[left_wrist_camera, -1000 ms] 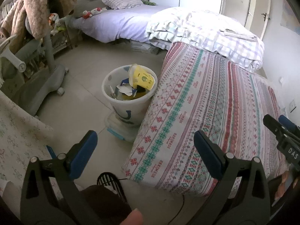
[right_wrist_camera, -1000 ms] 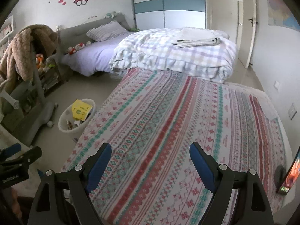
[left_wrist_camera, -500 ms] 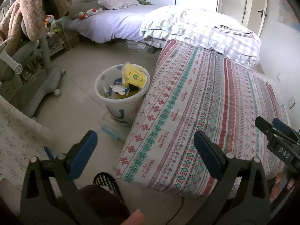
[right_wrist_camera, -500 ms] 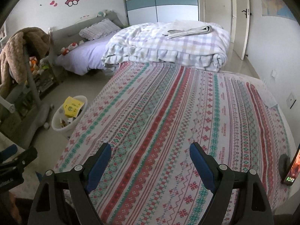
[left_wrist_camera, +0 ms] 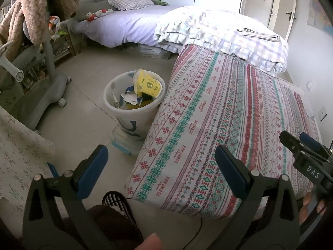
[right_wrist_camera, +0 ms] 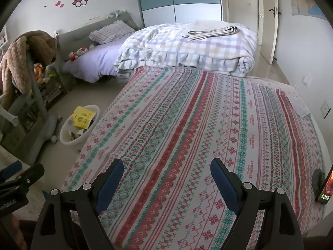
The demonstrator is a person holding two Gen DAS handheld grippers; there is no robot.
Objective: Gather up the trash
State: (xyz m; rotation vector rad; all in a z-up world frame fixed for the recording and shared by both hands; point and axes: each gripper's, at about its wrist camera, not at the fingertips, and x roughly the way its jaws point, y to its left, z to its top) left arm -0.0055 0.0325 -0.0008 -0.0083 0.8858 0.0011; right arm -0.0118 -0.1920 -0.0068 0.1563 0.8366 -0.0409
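Bedroom with two beds. Left gripper (left_wrist_camera: 159,164) held above the floor (left_wrist_camera: 83,95) at the near corner of the patterned bedspread (left_wrist_camera: 239,114), jaws apart, nothing between them. Right gripper (right_wrist_camera: 166,179) held over the near edge of the same bedspread, jaws likewise wide apart and empty. White waste bin (left_wrist_camera: 133,123) stands on the floor touching the bedspread's left edge, roughly midway along it; it holds a yellow carton (left_wrist_camera: 148,84) propped against its rim, above torn paper scraps (left_wrist_camera: 130,98). Folded checked quilt (right_wrist_camera: 187,48) lies across the far end of the bedspread. A phone (right_wrist_camera: 325,187) stands propped at the bedspread's near right corner
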